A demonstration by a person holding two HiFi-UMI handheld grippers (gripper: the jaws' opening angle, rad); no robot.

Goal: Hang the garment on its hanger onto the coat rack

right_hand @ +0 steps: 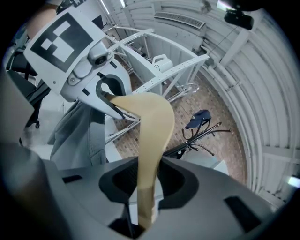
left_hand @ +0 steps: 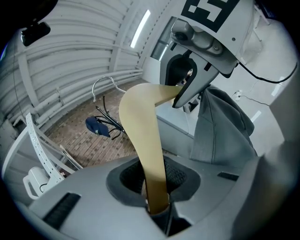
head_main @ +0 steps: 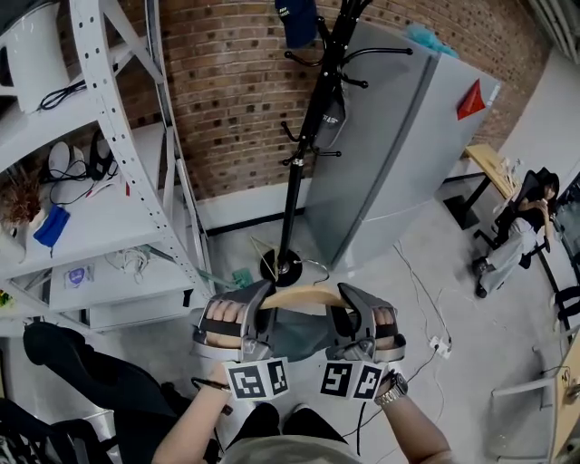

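A pale wooden hanger [head_main: 304, 295] spans between my two grippers, and a grey garment [head_main: 297, 335] hangs from it. My left gripper [head_main: 257, 313] is shut on the hanger's left arm [left_hand: 143, 136], my right gripper [head_main: 349, 315] on its right arm [right_hand: 151, 136]. The metal hook [left_hand: 104, 86] points away from me. The black coat rack [head_main: 304, 154] stands ahead against the brick wall, apart from the hanger, with a blue cap [head_main: 296, 20] on top. The cap [right_hand: 199, 117] also shows in the right gripper view, and the garment [left_hand: 220, 126] hangs past the left gripper's jaws.
A white metal shelf unit [head_main: 118, 163] with cables stands at the left. A tall grey cabinet [head_main: 399, 136] sits right of the rack. The rack's round base [head_main: 283, 266] rests on the floor with cables [head_main: 426, 308] nearby. A person [head_main: 521, 227] sits at the far right.
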